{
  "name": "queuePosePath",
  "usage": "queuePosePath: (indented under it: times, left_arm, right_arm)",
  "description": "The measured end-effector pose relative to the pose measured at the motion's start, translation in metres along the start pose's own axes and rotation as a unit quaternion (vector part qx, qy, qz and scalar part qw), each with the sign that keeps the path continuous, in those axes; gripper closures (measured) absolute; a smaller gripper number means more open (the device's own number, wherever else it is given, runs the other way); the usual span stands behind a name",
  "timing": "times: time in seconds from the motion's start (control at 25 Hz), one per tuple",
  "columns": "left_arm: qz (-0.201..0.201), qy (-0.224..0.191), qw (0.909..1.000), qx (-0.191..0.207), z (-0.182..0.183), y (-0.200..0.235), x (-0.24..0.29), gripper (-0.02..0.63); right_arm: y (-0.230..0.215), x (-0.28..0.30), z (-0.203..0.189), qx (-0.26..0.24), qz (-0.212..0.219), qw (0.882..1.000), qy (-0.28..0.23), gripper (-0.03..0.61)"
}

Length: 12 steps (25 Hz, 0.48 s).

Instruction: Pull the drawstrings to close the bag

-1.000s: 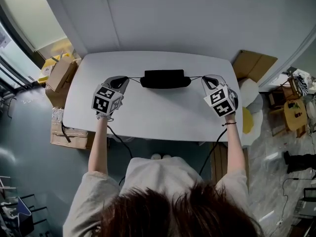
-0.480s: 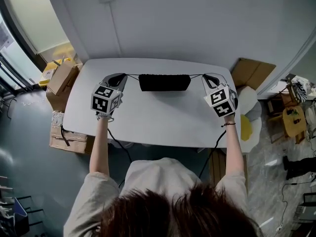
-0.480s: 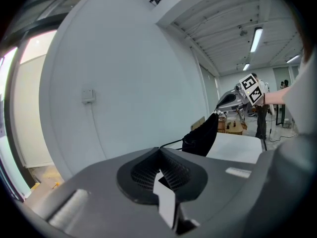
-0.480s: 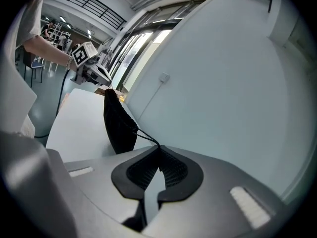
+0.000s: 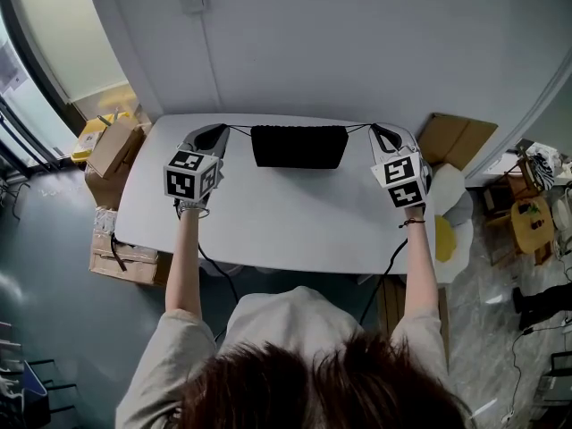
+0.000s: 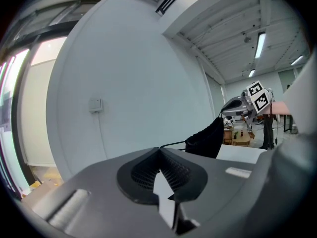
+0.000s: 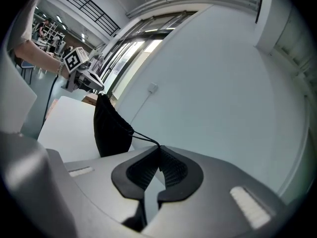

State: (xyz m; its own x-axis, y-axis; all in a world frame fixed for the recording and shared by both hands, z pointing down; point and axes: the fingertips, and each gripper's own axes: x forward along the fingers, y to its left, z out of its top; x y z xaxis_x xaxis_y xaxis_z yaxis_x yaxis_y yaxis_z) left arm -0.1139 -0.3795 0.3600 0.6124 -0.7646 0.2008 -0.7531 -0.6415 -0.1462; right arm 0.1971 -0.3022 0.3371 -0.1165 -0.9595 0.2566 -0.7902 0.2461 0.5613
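Observation:
A black drawstring bag hangs above the white table, stretched between both grippers by its cords. My left gripper is shut on the left drawstring, which runs taut to the bag's top corner. My right gripper is shut on the right drawstring. In the left gripper view the cord leaves the closed pads toward the bag. In the right gripper view the cord goes from the closed pads to the bag, whose mouth is gathered.
Cardboard boxes stand on the floor left of the table, another box and a yellow object at the right. A grey wall rises right behind the table. Cables hang below my wrists.
Both grippers have risen with the cords in them, lifting the bag off the table. The bag now hangs as a taller rectangle with taut strings.

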Motion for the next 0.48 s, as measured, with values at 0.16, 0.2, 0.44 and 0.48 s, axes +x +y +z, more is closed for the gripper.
queuePosePath:
  times: [0.16,0.2,0.44,0.48]
  left_arm:
    - [0.005,-0.016,0.9998,-0.004,0.014,0.004,0.000,0.612]
    - [0.006,-0.020,0.9998,-0.004,0.017,0.005,0.000,0.612]
    - [0.011,-0.035,0.9993,-0.006,0.033,0.011,0.001,0.612]
    - [0.013,-0.038,0.9992,-0.005,0.035,0.012,0.001,0.612]
  right_arm:
    - [-0.009,-0.001,0.010,0.014,-0.017,1.000,-0.014,0.557]
    - [-0.012,-0.001,0.013,0.017,-0.021,0.999,-0.017,0.557]
    - [-0.023,0.000,0.026,0.028,-0.035,0.998,-0.034,0.557]
    - [-0.024,0.000,0.028,0.030,-0.038,0.998,-0.037,0.557]
